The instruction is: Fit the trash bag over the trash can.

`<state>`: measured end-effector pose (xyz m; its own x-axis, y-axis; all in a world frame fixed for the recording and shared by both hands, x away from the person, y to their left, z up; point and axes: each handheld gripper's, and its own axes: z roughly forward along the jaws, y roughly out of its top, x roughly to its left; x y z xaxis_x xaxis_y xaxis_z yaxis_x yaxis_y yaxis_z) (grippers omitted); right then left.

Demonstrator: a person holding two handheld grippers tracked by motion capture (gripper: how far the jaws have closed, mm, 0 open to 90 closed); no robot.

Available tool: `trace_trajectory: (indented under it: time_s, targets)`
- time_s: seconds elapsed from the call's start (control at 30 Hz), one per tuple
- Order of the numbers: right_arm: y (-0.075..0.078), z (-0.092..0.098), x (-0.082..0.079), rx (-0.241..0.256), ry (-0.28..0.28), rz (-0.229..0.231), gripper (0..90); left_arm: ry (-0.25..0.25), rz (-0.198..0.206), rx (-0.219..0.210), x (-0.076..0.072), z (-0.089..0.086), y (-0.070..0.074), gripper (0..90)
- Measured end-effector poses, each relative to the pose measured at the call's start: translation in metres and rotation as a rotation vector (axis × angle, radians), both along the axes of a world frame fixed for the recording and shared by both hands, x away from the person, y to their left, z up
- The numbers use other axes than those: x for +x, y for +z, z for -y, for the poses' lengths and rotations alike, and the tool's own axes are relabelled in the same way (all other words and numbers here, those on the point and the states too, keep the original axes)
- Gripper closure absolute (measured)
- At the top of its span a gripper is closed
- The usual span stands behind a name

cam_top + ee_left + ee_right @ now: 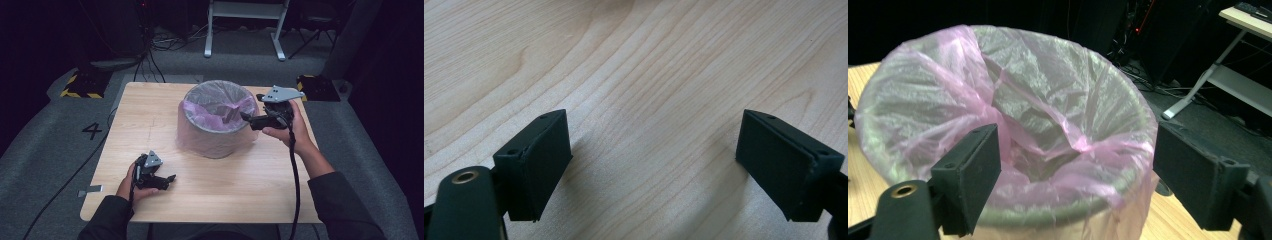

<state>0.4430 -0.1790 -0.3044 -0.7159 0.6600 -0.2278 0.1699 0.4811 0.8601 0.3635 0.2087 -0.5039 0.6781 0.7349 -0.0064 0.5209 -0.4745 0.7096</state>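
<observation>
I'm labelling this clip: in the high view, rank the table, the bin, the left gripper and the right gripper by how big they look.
1. Table, by far the largest.
2. Bin, lined with a pink bag.
3. Right gripper and left gripper: they look much alike, so I won't rank one over the other.

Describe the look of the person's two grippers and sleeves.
Both the left gripper and right gripper are black, with flat rectangular jaws, a grey three-cornered plate on top and a trailing black cable. A brass-coloured ring sits near one jaw. The sleeves are dark.
</observation>
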Motion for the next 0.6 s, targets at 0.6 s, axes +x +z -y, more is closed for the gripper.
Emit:
trace_trajectory:
  time_s: [0.6]
  targets:
    - [-0.022, 0.018, -0.015, -0.07, -0.028, -0.029, 19.3, 0.0, 0.0, -0.001, 0.0, 0.0, 0.0, 14.2]
